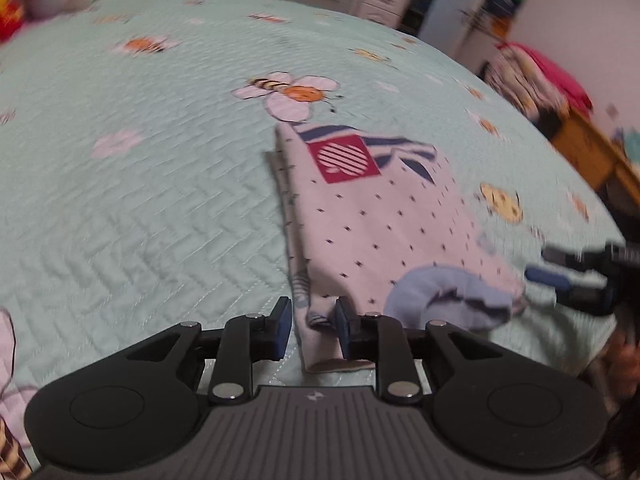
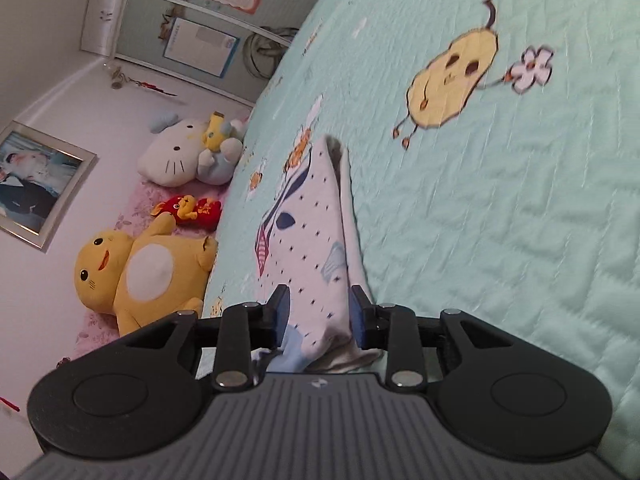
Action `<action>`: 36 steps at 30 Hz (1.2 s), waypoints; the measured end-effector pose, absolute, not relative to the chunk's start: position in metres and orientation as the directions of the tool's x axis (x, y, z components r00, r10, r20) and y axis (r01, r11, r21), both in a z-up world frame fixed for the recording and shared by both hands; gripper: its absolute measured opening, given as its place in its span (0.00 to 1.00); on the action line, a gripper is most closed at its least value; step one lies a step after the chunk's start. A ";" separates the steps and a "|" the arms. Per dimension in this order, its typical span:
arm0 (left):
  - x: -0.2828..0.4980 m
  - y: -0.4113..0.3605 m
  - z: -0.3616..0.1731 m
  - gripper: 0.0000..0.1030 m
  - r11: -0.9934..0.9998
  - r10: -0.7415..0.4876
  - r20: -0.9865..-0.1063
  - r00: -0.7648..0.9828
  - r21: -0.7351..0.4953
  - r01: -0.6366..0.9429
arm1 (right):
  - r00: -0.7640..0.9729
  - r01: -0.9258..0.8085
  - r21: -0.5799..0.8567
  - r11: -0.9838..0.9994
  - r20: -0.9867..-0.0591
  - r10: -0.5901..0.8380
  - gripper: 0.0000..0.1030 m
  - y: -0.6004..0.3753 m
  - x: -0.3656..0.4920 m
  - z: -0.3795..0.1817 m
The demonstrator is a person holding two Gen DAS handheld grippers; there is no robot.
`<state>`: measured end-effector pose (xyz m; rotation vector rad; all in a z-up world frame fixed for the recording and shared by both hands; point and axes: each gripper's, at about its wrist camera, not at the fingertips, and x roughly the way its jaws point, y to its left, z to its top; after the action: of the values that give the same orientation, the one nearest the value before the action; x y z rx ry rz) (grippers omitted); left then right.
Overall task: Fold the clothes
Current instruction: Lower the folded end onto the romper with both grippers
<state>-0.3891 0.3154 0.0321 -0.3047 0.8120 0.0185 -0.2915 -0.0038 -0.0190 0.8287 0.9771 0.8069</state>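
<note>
A small white garment (image 1: 384, 216) with dark dots, a red square patch and navy stripes is lying on a mint-green quilted bedspread (image 1: 140, 208) printed with bees and flowers. It is already doubled over into a long, narrow strip with several layers showing along its edges. A pale blue cuff or sleeve end (image 1: 448, 296) is curling out at its near end.

The left gripper (image 1: 312, 330) is sitting at the strip's near corner, its jaws parted, with cloth lying between them but not pinched. The right gripper (image 2: 320, 316) is straddling the other near corner, also spread wide, with the fabric passing loosely between its pads.

Judging by the layers, the lengthwise folding looks done; the strip looks long enough to take another fold across, though that is a guess. Plush toys (image 2: 152, 264) are resting by the wall beyond the bed.
</note>
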 end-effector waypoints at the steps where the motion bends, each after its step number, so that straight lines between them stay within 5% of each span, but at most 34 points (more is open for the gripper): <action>1: -0.388 0.315 0.030 0.23 0.958 -0.110 -0.716 0.689 -0.262 -0.119 | 0.337 -0.208 0.862 0.463 -0.381 0.861 0.33 -0.002 -0.290 -0.020; 11: -0.379 0.312 0.026 0.17 0.972 -0.152 -0.723 0.674 -0.233 -0.031 | 0.278 -0.263 0.829 0.493 -0.425 0.862 0.32 0.025 -0.290 -0.026; 19: -0.374 0.306 0.028 0.08 0.981 -0.142 -0.736 0.662 -0.192 -0.004 | 0.260 -0.311 0.791 0.527 -0.462 0.848 0.17 0.031 -0.293 -0.023; 25: -0.385 0.286 0.052 0.07 0.999 -0.037 -0.725 0.688 -0.046 0.005 | 0.289 -0.300 0.782 0.546 -0.471 0.833 0.12 0.025 -0.293 -0.021; 36: -0.384 0.274 0.062 0.07 1.000 0.018 -0.766 0.643 0.026 0.004 | 0.317 -0.328 0.739 0.588 -0.501 0.806 0.08 0.025 -0.297 -0.014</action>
<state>-0.3836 0.2741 0.0624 0.0260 0.8724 0.0080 -0.2966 0.0254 -0.0138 0.5724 0.9832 0.8015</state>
